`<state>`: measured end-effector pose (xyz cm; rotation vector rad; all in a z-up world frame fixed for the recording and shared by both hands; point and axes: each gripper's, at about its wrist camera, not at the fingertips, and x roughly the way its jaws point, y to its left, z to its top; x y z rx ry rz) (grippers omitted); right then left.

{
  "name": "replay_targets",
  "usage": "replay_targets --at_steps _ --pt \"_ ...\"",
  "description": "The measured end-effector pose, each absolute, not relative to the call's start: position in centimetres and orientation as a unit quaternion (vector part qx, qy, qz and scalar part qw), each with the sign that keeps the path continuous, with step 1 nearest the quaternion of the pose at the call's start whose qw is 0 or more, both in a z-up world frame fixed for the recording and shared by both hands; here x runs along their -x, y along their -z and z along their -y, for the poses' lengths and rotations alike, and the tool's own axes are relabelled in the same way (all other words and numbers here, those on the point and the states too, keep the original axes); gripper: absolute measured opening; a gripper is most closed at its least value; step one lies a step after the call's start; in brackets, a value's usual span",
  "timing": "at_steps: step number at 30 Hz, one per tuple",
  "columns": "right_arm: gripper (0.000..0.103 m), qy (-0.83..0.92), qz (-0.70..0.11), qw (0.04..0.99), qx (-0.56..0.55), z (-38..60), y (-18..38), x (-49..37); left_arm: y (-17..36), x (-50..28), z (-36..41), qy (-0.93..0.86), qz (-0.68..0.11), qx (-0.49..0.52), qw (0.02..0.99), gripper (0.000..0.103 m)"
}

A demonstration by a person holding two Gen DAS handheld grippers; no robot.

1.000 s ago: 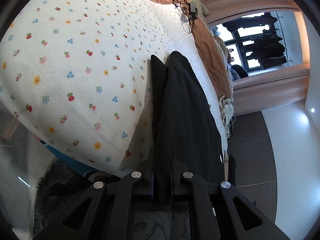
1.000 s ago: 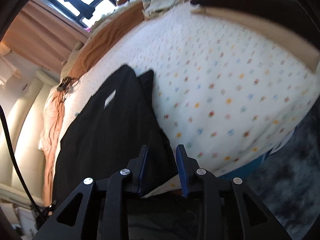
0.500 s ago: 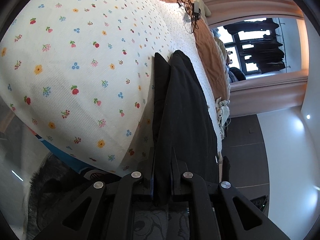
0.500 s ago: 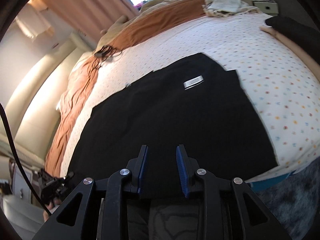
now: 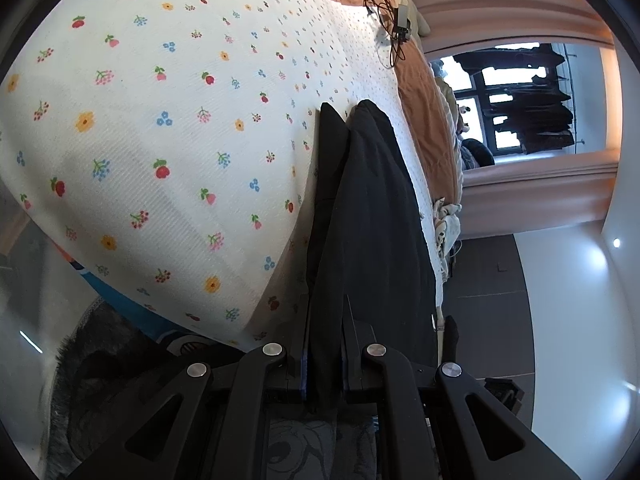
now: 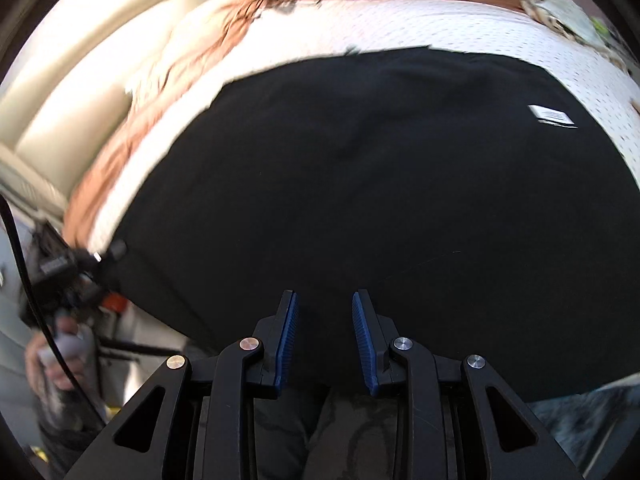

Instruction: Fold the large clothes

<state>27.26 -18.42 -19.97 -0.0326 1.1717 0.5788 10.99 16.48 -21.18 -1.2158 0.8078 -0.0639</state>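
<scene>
A large black garment (image 6: 380, 184) lies spread on the floral bed sheet (image 5: 168, 128), a white label (image 6: 552, 115) near its far right corner. In the left wrist view the garment (image 5: 372, 216) runs away from me along the bed's edge, a fold standing up. My left gripper (image 5: 325, 320) is shut on the garment's near edge. My right gripper (image 6: 325, 312) is open with blue pads (image 6: 289, 336) showing, low over the garment's near hem, nothing between the fingers.
A brown blanket (image 5: 428, 120) and a tangled cable (image 5: 394, 26) lie at the bed's far side. A window (image 5: 516, 108) and curtains stand beyond. Dark furry rug (image 5: 92, 360) lies below the bed edge. A hand holding the other gripper (image 6: 60, 280) shows at left.
The right gripper has swung left across the garment and closer to its hem; it stays open. The left gripper keeps its hold and has moved little.
</scene>
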Motion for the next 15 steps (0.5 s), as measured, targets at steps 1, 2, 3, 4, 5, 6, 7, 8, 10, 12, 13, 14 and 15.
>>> replay_targets --at_steps 1,2,3,4,5,6,7,8,10,12,13,14,15 --pt "0.030 -0.263 -0.545 0.796 0.019 18.2 20.3 -27.4 21.2 -10.9 -16.5 0.028 -0.369 0.556 0.745 0.011" --pt "0.030 -0.258 -0.548 0.796 0.018 18.1 20.6 -27.7 21.3 -10.9 -16.4 0.027 -0.369 0.555 0.745 0.011" --pt "0.030 -0.256 -0.549 0.795 0.018 18.1 20.7 -28.1 21.3 -10.9 -16.4 0.026 -0.370 0.555 0.745 0.011" --pt "0.030 -0.253 -0.550 0.796 0.019 18.0 20.9 -28.6 21.3 -10.9 -16.4 0.025 -0.370 0.555 0.745 0.011" --pt "0.030 -0.250 -0.548 0.798 0.020 17.9 20.9 -28.9 21.3 -10.9 -16.4 0.024 -0.369 0.556 0.744 0.011" --pt "0.030 -0.249 -0.546 0.800 0.021 17.9 20.9 -29.2 21.3 -10.9 -16.4 0.022 -0.369 0.558 0.743 0.011" --pt "0.030 -0.248 -0.544 0.801 0.022 17.8 20.8 -29.6 21.4 -10.8 -16.4 0.020 -0.369 0.559 0.743 0.011" --pt "0.029 -0.247 -0.542 0.803 0.025 17.6 20.7 -29.9 21.4 -10.8 -16.4 0.018 -0.369 0.560 0.742 0.011" --pt "0.029 -0.238 -0.540 0.807 0.032 17.3 20.7 -31.0 21.4 -10.8 -16.3 0.014 -0.368 0.562 0.740 0.011" --pt "0.029 -0.231 -0.540 0.808 0.035 16.7 20.8 -32.3 21.6 -10.8 -16.4 0.010 -0.371 0.563 0.739 0.011" --pt "0.029 -0.228 -0.540 0.809 0.036 16.6 20.8 -32.8 21.7 -10.9 -16.4 0.009 -0.373 0.563 0.738 0.011" --pt "0.030 -0.224 -0.539 0.811 0.038 16.4 20.8 -33.6 21.8 -10.9 -16.4 0.008 -0.375 0.563 0.736 0.011" --pt "0.030 -0.222 -0.539 0.812 0.038 16.3 20.8 -34.0 21.9 -10.9 -16.4 0.007 -0.376 0.565 0.735 0.011"
